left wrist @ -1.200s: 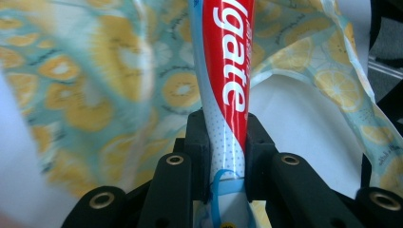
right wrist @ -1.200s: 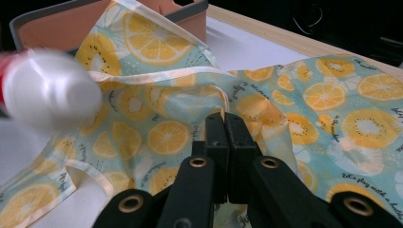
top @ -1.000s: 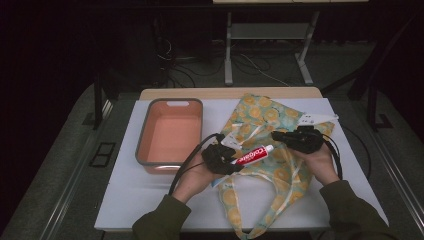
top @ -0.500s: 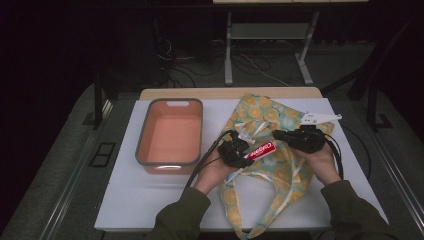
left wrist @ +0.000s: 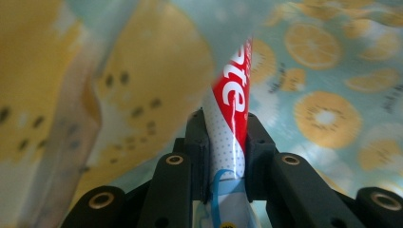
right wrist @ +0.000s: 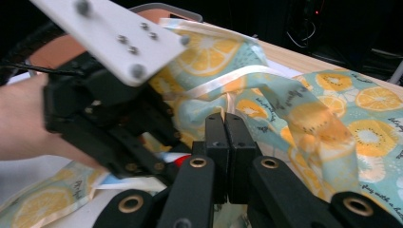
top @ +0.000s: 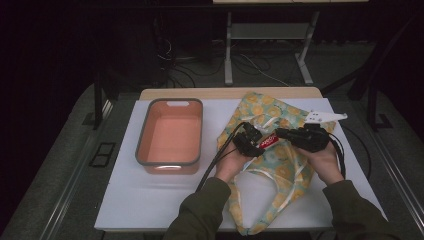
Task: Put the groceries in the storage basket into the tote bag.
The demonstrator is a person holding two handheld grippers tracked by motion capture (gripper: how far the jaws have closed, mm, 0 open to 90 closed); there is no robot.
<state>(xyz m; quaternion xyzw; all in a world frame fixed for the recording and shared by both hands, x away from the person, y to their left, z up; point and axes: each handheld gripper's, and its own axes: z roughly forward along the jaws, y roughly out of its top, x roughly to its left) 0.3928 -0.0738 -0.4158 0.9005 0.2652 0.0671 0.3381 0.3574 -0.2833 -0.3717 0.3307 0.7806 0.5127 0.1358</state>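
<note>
So, the left tool (top: 256, 142) is clamped on a toothpaste tube (top: 268, 139), red and white with a blue bit near the jaws. In the left gripper view the tube (left wrist: 231, 128) sits upright between the two jaws and its far end runs up under a fold of the bag (left wrist: 328, 61), so the tip is hidden. The lettering is cut off too, I can only read part of it.

The bag (top: 280, 165) is the fabric one with the orange-slice print, lying on the white bench (top: 165, 195) with its pale straps trailing toward the person. From the high view the tube is mostly covered by the two tools, just a red sliver shows between them.

The right tool (top: 282, 133) has its jaws pressed together on the bag's rim. In the right gripper view the jaws (right wrist: 224, 142) meet on a pale strap (right wrist: 237, 76) and cloth, though the exact bit pinched is hard to make out. The left tool (right wrist: 142, 142) is close by there, with its grey plate blurred at the top.

Left of the bag there's a pink tub (top: 171, 136) with a grey rim, apart from everything else.
</note>
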